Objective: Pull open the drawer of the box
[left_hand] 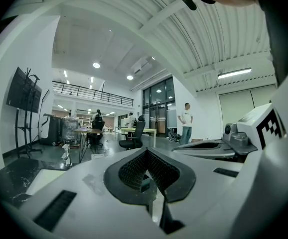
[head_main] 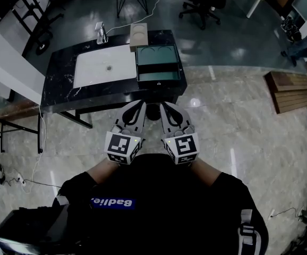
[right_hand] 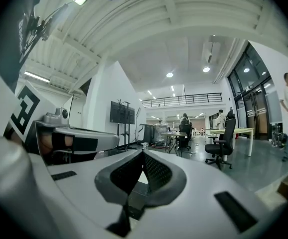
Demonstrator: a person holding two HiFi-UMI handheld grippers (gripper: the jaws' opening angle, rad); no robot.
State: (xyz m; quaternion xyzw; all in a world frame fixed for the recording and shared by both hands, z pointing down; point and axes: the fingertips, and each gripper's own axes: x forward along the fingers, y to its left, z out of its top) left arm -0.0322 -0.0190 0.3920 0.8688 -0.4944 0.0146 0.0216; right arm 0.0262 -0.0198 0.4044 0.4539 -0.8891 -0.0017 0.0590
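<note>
A dark green box (head_main: pixel 157 62) stands at the right end of a black marble-top table (head_main: pixel 58 92), far in front of me in the head view. From above it shows an open rectangular hollow with a narrower strip at its near edge. My left gripper (head_main: pixel 141 106) and right gripper (head_main: pixel 165 106) hang side by side close to my body, well short of the table. Each is shut with nothing between its jaws. In the left gripper view the left gripper (left_hand: pixel 145 151) points level out into the hall. So does the right gripper (right_hand: pixel 143 153) in its own view. Neither gripper view shows the box.
A white sink panel (head_main: pixel 105 65) lies left of the box, with a small tap (head_main: pixel 101 33) and a beige board (head_main: pixel 138 34) behind. An office chair (head_main: pixel 202 1) stands beyond the table. Wooden planks (head_main: pixel 291 92) lie at the right. A person (left_hand: pixel 186 121) stands far off.
</note>
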